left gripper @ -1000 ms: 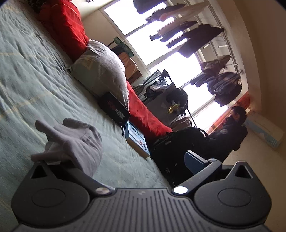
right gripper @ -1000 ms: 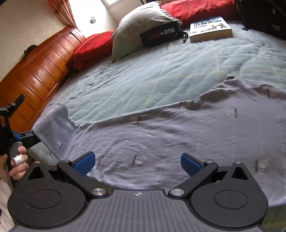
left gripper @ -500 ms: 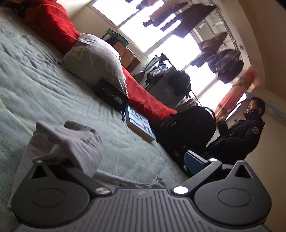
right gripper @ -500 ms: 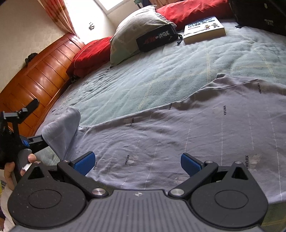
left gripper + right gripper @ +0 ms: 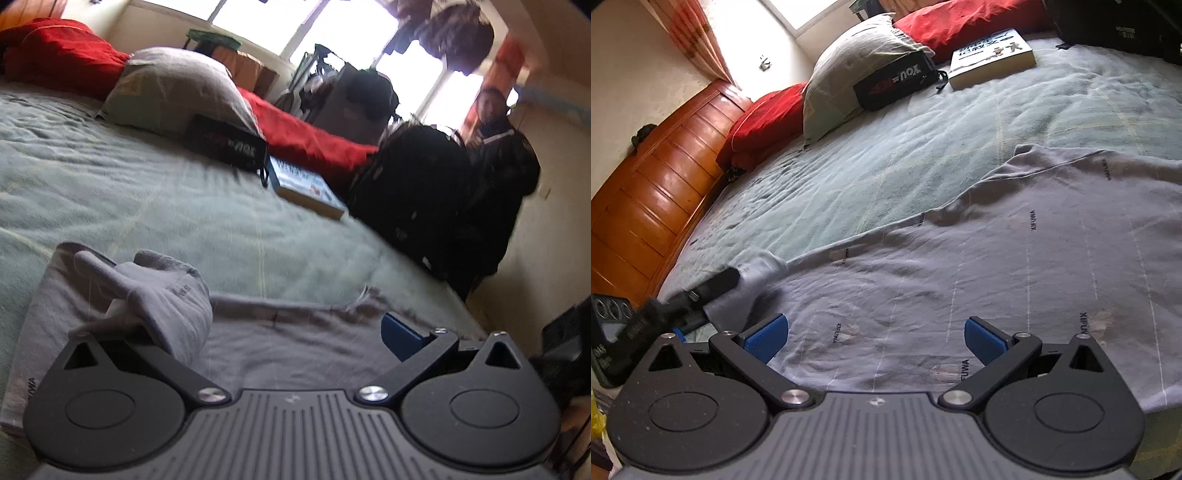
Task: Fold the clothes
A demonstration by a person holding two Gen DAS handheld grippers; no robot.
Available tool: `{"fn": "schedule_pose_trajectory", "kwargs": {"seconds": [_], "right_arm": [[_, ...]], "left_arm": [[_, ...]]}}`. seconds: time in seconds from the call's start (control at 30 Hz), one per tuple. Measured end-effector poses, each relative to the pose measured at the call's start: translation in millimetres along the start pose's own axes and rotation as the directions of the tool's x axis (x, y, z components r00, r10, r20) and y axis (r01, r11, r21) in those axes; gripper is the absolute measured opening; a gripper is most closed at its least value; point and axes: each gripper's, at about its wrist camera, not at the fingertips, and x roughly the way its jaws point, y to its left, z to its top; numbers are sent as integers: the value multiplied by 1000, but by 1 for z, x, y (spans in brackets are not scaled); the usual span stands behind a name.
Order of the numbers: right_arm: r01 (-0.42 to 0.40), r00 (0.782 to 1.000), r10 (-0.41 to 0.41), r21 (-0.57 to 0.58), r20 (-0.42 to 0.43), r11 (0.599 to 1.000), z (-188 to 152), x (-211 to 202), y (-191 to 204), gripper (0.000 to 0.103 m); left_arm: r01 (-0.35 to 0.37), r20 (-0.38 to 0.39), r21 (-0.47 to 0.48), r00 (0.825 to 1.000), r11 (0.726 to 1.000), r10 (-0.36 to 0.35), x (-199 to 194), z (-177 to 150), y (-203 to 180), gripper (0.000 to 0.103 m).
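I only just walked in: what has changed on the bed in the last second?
The left gripper, sleeve draped over one finger, has carried it inward over the grey shirt. The right gripper stays open above the shirt. Pillow and book haven't moved.

The left wrist view sits low, just above the bed [image 5: 147, 192], facing the far window. The right wrist view looks down from higher, toward the headboard [image 5: 653, 195]. Both share the grey garment [image 5: 997, 266], pillow [image 5: 173, 88] and book [image 5: 991, 55].
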Motion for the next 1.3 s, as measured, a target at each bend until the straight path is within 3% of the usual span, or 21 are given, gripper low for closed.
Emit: {"fn": "schedule_pose_trajectory", "kwargs": {"seconds": [0.37,0.5,0.6,0.87,1.03,1.13,1.2,1.3], "right_arm": [[-9,999,8,32,31,999,1,-8,-6,103],[-11,999,9,45,38,999,2,-10,-9,103],[-13,999,10,56,44,998,2,-11,-11,103],[-23,998,19,64,63,998,2,-18,-12,103],[-31,997,27,64,71,997,1,-21,-11,103],[-28,997,23,66,72,997,1,-22,-12,103],[-26,997,21,70,73,997,1,-22,-12,103],[-25,997,20,77,71,997,1,-21,-14,103]], "left_arm": [[-34,-96,150,994,988,49,9,-20,-11,102],[-87,-139,242,983,966,123,5,-22,-19,102],[-84,-136,279,983,957,126,-7,-25,-22,102],[-57,-90,66,994,996,63,-19,-15,7,102],[-41,-47,-85,998,996,37,-11,-6,25,102],[-49,-24,-9,999,999,49,-9,-4,11,102],[-38,-34,93,999,995,42,-7,-6,-5,102],[-11,-78,281,996,960,35,-2,-18,-30,102]]}}
